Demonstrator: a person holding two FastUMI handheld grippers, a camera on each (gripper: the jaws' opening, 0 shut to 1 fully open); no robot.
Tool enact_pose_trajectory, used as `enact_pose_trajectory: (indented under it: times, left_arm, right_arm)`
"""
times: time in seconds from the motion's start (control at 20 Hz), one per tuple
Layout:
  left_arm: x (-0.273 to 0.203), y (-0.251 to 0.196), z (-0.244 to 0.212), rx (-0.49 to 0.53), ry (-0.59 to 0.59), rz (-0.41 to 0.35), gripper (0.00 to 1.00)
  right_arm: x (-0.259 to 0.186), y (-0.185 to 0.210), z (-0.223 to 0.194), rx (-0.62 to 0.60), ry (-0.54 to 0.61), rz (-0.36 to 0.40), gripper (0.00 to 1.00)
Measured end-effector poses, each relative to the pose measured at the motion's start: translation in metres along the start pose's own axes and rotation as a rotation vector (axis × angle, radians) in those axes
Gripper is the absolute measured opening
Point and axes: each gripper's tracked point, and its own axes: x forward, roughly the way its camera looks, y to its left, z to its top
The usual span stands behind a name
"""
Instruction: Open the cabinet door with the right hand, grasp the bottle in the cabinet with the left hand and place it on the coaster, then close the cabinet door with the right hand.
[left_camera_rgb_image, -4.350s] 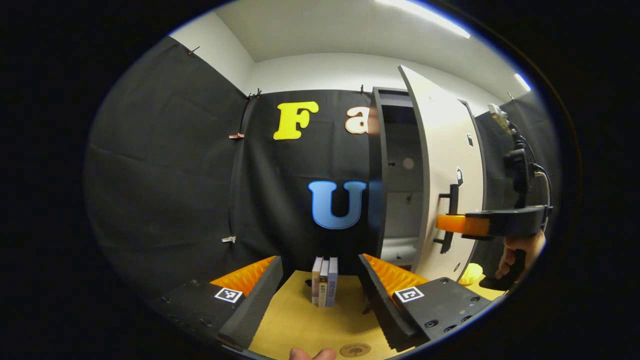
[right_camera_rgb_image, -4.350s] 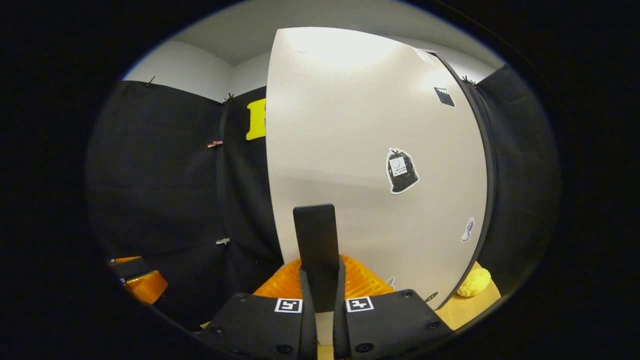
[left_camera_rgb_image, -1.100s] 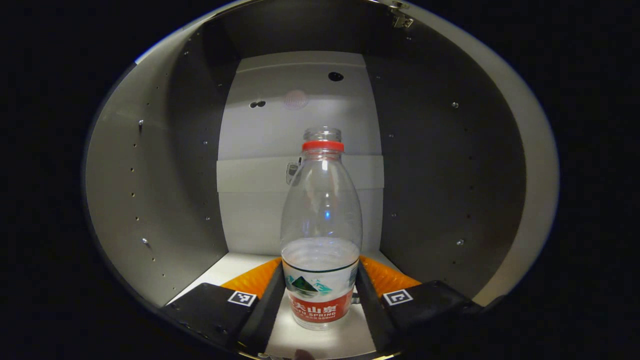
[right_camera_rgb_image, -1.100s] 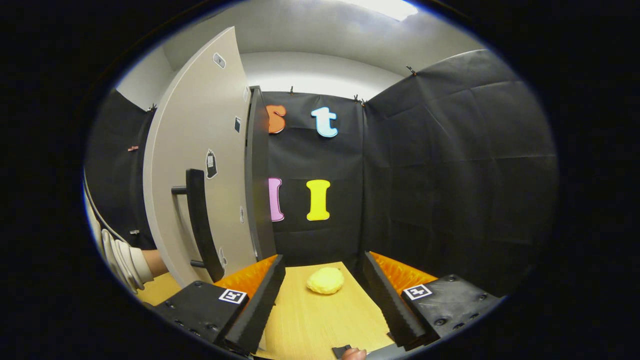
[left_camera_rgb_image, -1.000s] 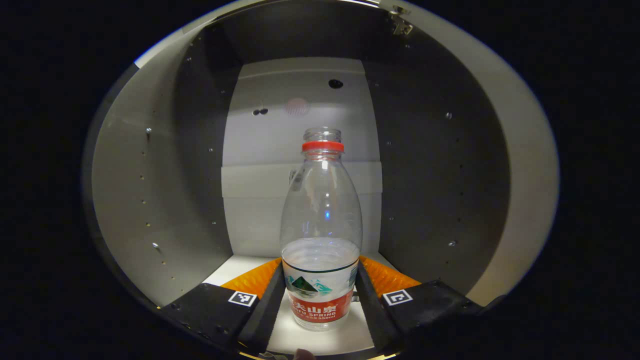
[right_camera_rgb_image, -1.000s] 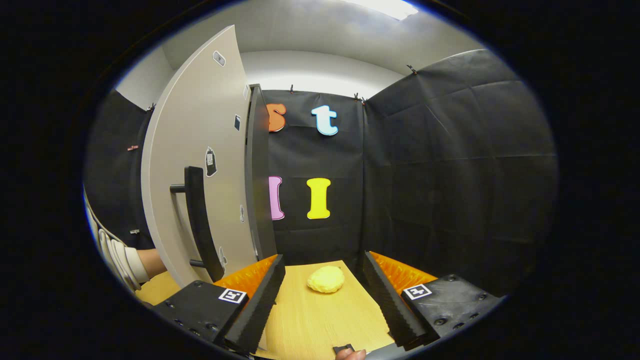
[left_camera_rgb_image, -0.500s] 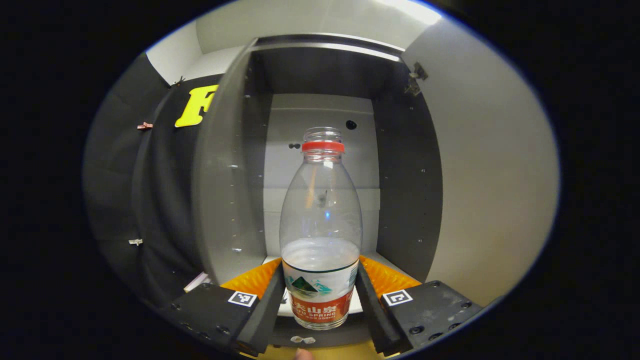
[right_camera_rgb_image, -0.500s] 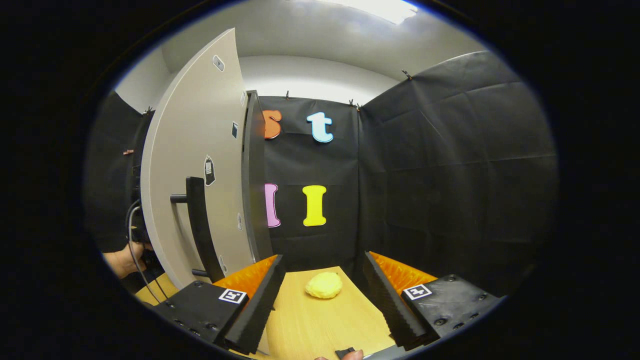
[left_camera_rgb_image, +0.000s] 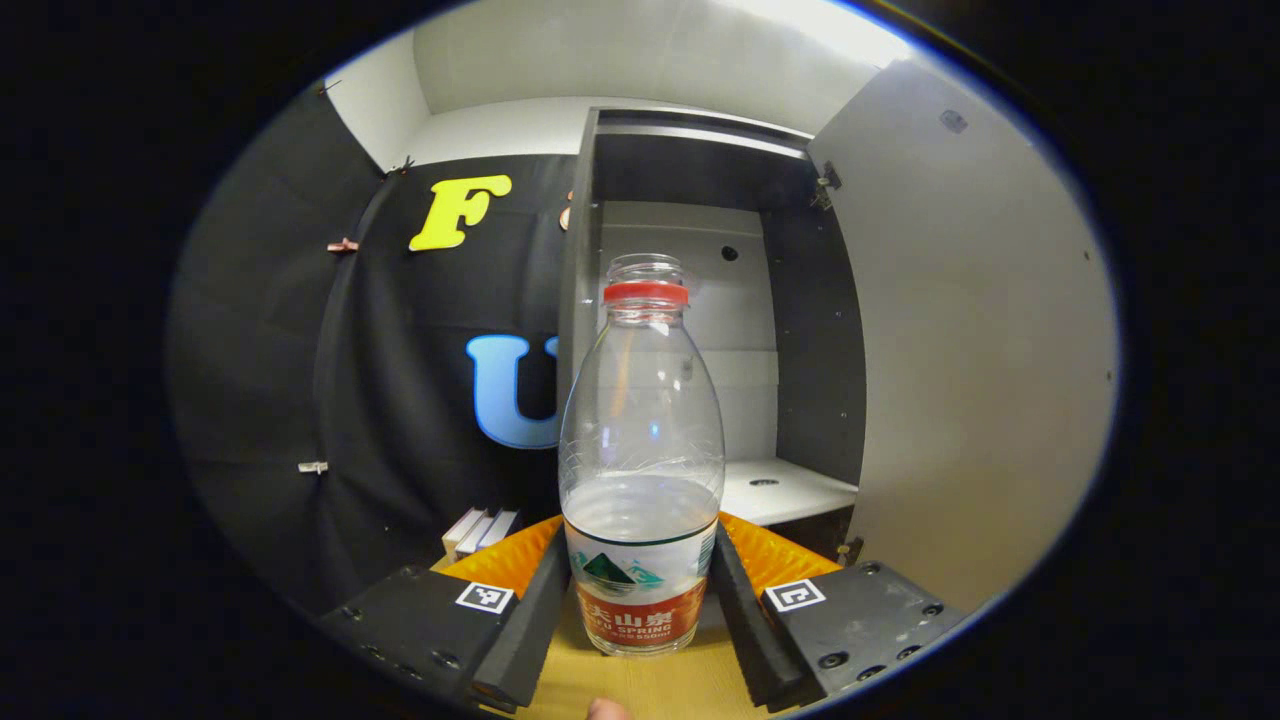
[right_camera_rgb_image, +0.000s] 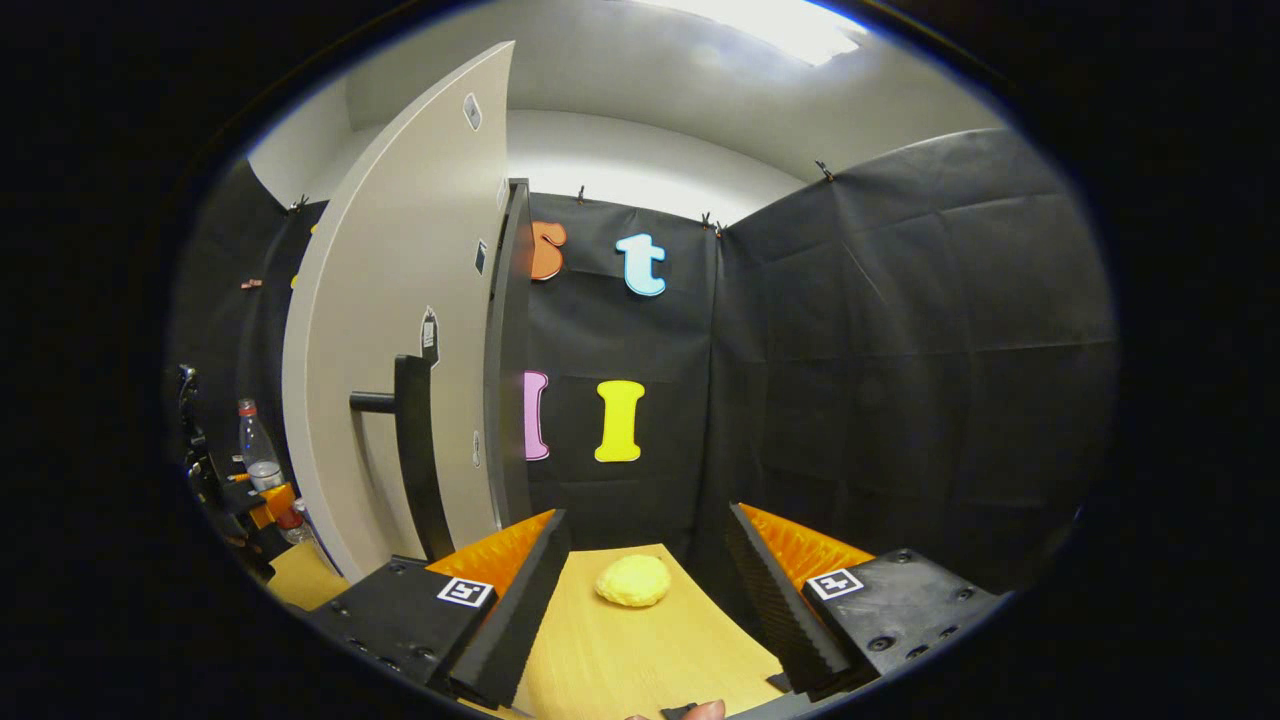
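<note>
L gripper (left_camera_rgb_image: 640, 610) clamped on bottle (left_camera_rgb_image: 642, 470), now pulled clear of cabinet (left_camera_rgb_image: 800, 300) vs. 1s ago; R gripper (right_camera_rgb_image: 645, 600) wide open, empty.

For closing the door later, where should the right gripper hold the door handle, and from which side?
Probably the middle of the door handle: a vertical bar standing off the open cabinet door. The open right gripper should approach its front, one finger on each side.
</note>
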Motion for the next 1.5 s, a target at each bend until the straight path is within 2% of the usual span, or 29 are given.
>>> enact_pose_trajectory:
  times: [0.25, 0.35, 0.55, 0.8, 0.85, 0.9, 1.05, 1.1, 1.15, 1.35, 1.4, 1.5]
  left_arm:
    - [-0.043, 0.017, -0.070, 0.063, 0.009, -0.015, 0.77]
    - [-0.056, 0.015, -0.103, 0.052, 0.039, -0.049, 0.77]
    - [-0.075, 0.027, -0.160, 0.035, 0.097, -0.060, 0.77]
    - [-0.095, 0.033, -0.219, 0.016, 0.150, -0.105, 0.78]
    - [-0.097, 0.035, -0.227, 0.008, 0.156, -0.112, 0.77]
    - [-0.097, 0.035, -0.234, -0.005, 0.162, -0.122, 0.78]
    - [-0.098, 0.038, -0.256, -0.012, 0.173, -0.147, 0.79]
    - [-0.099, 0.039, -0.264, -0.008, 0.181, -0.154, 0.78]
    - [-0.099, 0.040, -0.270, -0.005, 0.189, -0.161, 0.79]
    - [-0.100, 0.039, -0.280, -0.010, 0.188, -0.197, 0.80]
    - [-0.100, 0.040, -0.282, -0.008, 0.189, -0.202, 0.81]
    - [-0.100, 0.041, -0.284, -0.018, 0.195, -0.208, 0.81]
  right_arm:
    - [-0.006, 0.007, 0.007, -0.011, -0.011, -0.026, 0.97]
    - [-0.008, 0.009, 0.011, -0.020, -0.013, -0.038, 0.97]
    - [-0.012, 0.014, 0.019, 0.020, -0.010, -0.065, 0.97]
    - [-0.021, 0.021, 0.027, -0.011, -0.010, -0.100, 0.97]
    - [-0.022, 0.022, 0.027, -0.018, -0.009, -0.109, 1.00]
    - [-0.025, 0.022, 0.027, -0.025, -0.005, -0.118, 0.93]
    - [-0.029, 0.023, 0.026, -0.025, 0.016, -0.149, 0.97]
    - [-0.029, 0.024, 0.027, -0.026, 0.016, -0.156, 0.93]
    - [-0.030, 0.025, 0.028, -0.032, 0.016, -0.163, 0.97]
    - [-0.036, 0.031, 0.027, -0.062, 0.026, -0.180, 0.97]
    - [-0.036, 0.030, 0.025, -0.062, 0.032, -0.187, 0.94]
    - [-0.037, 0.031, 0.024, -0.054, 0.035, -0.192, 0.98]
